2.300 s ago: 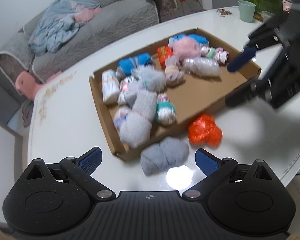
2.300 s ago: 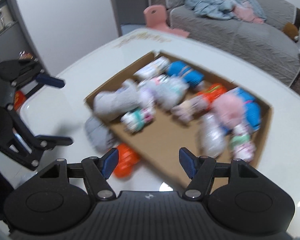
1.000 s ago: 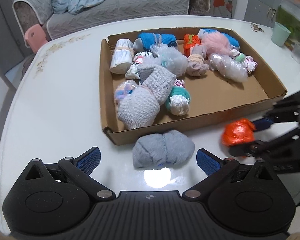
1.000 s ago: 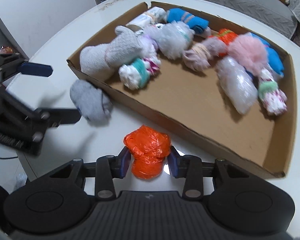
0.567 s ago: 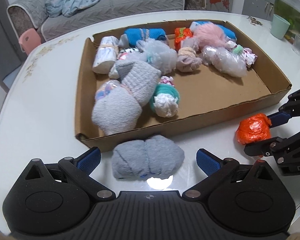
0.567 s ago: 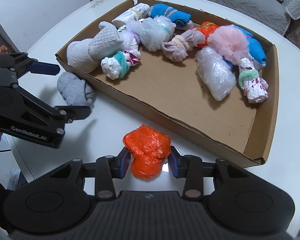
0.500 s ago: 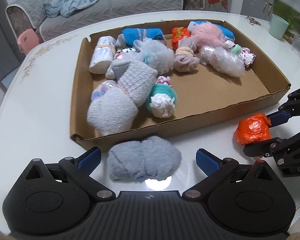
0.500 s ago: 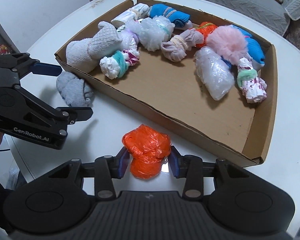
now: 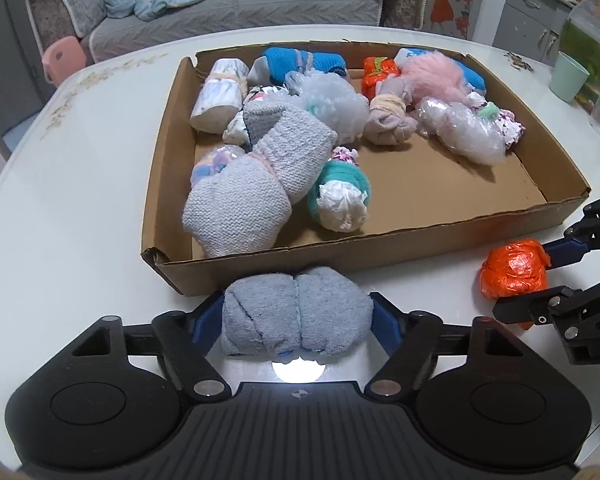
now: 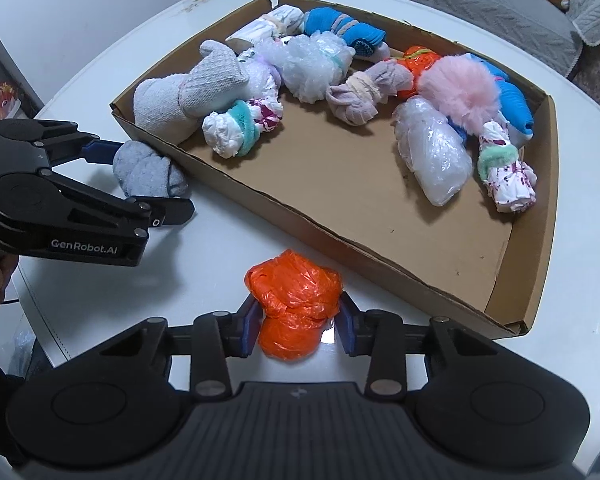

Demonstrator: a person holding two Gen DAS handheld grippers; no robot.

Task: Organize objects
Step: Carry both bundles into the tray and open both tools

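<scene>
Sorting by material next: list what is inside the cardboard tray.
The cardboard tray holds grey knit bundle, blue sock rolls, pink fluffy ball, clear plastic wads, and an orange bundle. Anything beneath the pile is hidden.

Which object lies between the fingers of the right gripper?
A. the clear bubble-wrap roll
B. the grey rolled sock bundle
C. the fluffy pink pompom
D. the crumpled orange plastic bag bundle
D. In the right wrist view the crumpled orange plastic bag bundle sits between the blue pads of the right gripper, on the white table outside the cardboard tray.
</scene>
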